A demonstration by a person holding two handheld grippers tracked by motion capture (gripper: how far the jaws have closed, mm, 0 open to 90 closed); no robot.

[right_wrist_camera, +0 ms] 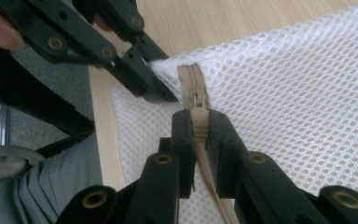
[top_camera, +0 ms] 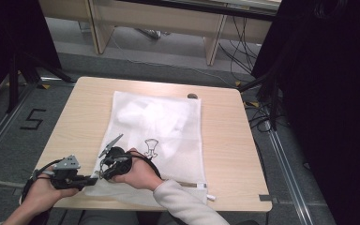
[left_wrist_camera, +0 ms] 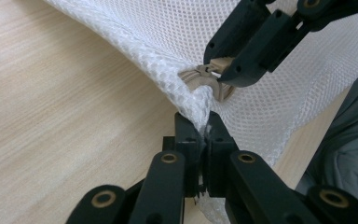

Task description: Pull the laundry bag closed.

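A white mesh bag [top_camera: 159,126] lies flat on the wooden table [top_camera: 225,140], its zipper along the near edge. My left gripper [top_camera: 93,178] is at the bag's near left corner. In the left gripper view it [left_wrist_camera: 204,128] is shut on that corner of the mesh [left_wrist_camera: 144,37]. My right gripper [top_camera: 104,172] meets it from the right, shut on the beige zipper pull [right_wrist_camera: 198,105] at the end of the zipper tape [right_wrist_camera: 189,79]. The right gripper view has the left gripper [right_wrist_camera: 151,77] pinching the mesh just beyond the pull.
Something white lies inside the bag, along with a small black drawing [top_camera: 152,147]. A small dark object [top_camera: 192,96] sits at the table's far edge. Both grippers work close to the near table edge. Desks and cables stand on the floor behind.
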